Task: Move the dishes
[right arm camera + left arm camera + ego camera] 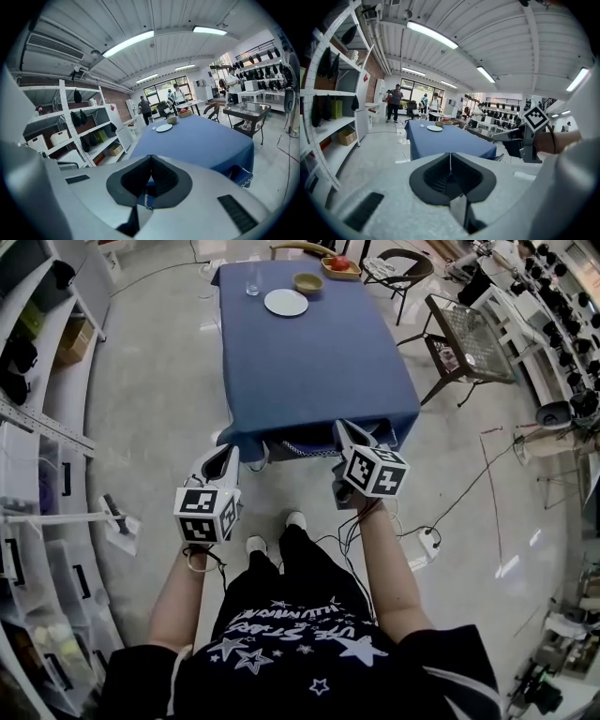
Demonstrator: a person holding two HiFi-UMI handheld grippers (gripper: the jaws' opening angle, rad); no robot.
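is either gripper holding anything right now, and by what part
Nothing is held: the left gripper and the right gripper are both shut and empty.

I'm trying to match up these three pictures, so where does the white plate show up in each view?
Head view: white plate top centre, far end of the blue table.
Left gripper view: white plate small, mid-frame, slightly left of centre.
Right gripper view: white plate just right of centre.
Shared landmark: the tan bowl right beside it.
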